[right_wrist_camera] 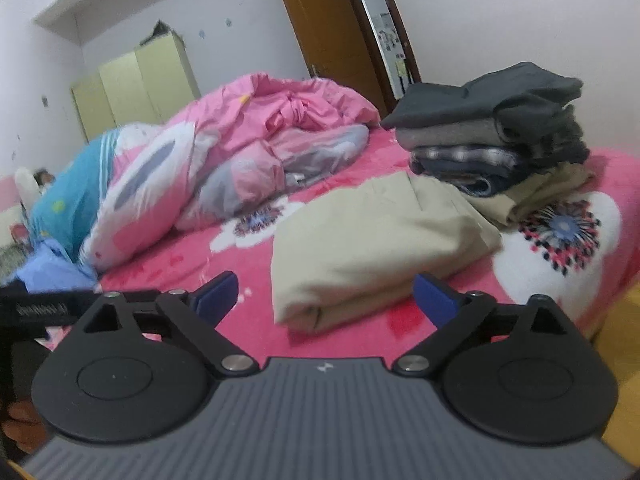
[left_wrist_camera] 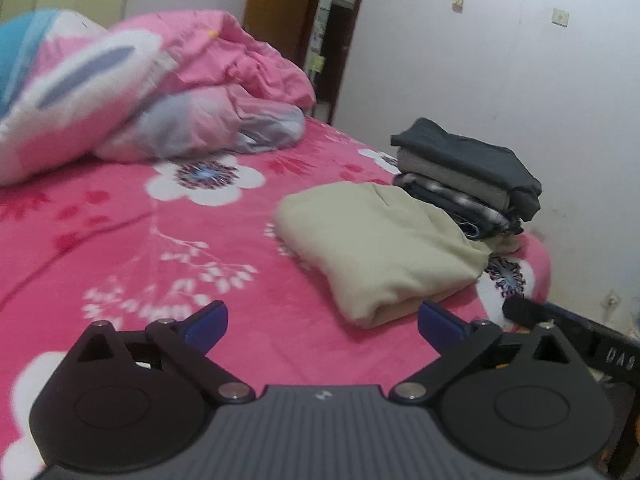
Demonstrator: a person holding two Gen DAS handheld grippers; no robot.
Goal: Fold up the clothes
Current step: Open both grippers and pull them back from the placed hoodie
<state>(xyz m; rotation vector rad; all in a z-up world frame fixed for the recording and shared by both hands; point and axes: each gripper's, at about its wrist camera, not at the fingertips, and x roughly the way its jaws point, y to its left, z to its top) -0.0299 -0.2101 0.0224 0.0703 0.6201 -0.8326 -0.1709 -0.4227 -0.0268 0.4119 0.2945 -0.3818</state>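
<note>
Your beige garment (right_wrist_camera: 376, 240) lies folded flat on the pink bedspread (right_wrist_camera: 248, 320), its thick folded edge facing you. In the right wrist view it sits straight ahead of your right gripper (right_wrist_camera: 326, 298); in the left wrist view the same garment (left_wrist_camera: 376, 248) sits ahead and slightly right of your left gripper (left_wrist_camera: 322, 326). Both grippers are released: jaws spread wide, nothing between the blue pads, neither touching cloth.

Just behind the garment, touching its far edge, stands the stack (right_wrist_camera: 496, 136) of folded clothes: a dark grey piece on top, grey beneath, then a checked piece, denim and a tan piece at the bottom. The stack occupies the bed's far right corner, close to the white wall (left_wrist_camera: 480, 60).

To the left, well apart from the garment, a crumpled pink quilt (right_wrist_camera: 280, 120) and a pillow (right_wrist_camera: 140, 184) cover the far left part of the bed. Bare bedspread lies between your grippers and the garment; nothing obstructs that path.

Beyond the bed you have an open brown door (right_wrist_camera: 320, 20) and a pale wardrobe (right_wrist_camera: 136, 84). The left gripper's body shows at the left edge of the right wrist view, with fingers (right_wrist_camera: 20, 420) beneath it.
</note>
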